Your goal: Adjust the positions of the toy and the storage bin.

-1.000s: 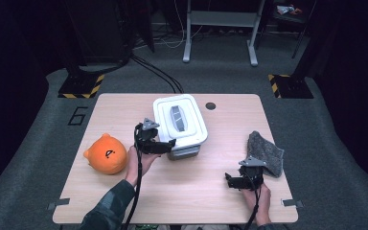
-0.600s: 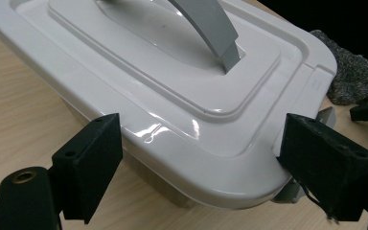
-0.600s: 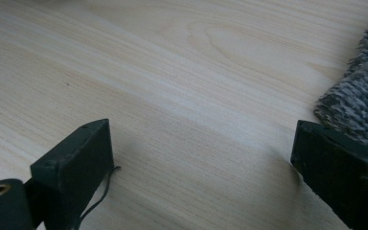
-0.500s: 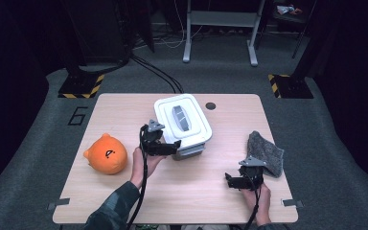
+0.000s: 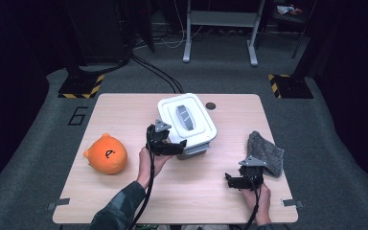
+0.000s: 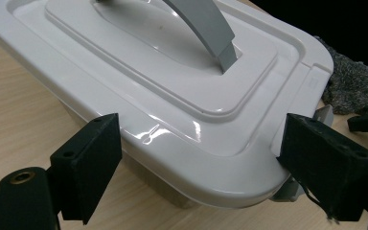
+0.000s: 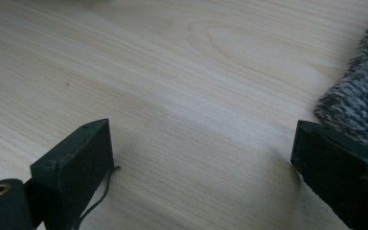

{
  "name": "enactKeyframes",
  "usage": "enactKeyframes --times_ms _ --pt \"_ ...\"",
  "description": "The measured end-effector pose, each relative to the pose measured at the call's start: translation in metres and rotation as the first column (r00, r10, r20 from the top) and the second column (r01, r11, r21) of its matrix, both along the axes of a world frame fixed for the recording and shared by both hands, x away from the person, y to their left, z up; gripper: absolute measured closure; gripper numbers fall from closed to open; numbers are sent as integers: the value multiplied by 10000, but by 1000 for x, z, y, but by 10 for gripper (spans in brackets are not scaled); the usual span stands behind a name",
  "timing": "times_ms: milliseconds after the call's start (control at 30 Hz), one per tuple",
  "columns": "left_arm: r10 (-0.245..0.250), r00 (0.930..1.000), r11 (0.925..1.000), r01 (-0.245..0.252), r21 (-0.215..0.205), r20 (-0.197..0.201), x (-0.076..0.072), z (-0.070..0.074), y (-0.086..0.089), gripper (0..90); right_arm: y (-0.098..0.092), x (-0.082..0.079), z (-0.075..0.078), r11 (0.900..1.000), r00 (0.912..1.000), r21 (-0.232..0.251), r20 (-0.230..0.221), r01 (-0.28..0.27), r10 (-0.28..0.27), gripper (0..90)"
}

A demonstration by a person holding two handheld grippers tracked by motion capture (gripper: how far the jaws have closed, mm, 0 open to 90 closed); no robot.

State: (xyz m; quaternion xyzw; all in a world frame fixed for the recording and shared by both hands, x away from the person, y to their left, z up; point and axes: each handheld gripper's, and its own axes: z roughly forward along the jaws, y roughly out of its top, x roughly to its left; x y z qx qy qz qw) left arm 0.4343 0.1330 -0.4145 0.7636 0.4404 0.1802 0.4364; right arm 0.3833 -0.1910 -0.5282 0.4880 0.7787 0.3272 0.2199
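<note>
Boxes: I count one white lidded plastic box (image 5: 187, 123).
Cloths: one grey fuzzy cloth (image 5: 265, 152).
Toys: one orange plush toy (image 5: 106, 154).
Left gripper (image 6: 199, 160): released, straddling the box's corner.
Right gripper (image 7: 201, 165): released, grasping nothing.

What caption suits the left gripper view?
Open black fingers flank the near corner of a white lidded box on a wooden table.

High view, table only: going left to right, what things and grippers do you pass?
orange plush toy → left gripper → white lidded box → right gripper → grey fuzzy cloth
</note>
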Motion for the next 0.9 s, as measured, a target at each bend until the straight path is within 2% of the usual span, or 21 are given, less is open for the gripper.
enactKeyframes --times_ms 333,900 --pt "246 9997 9995 -245 -207 26 0 -2 -12 144 0 0 0 10000 10000 -29 65 -10 11 64" --pt "209 9997 9998 -209 -28 101 5 -1 -32 143 0 0 0 10000 10000 10 28 -44 44 64"
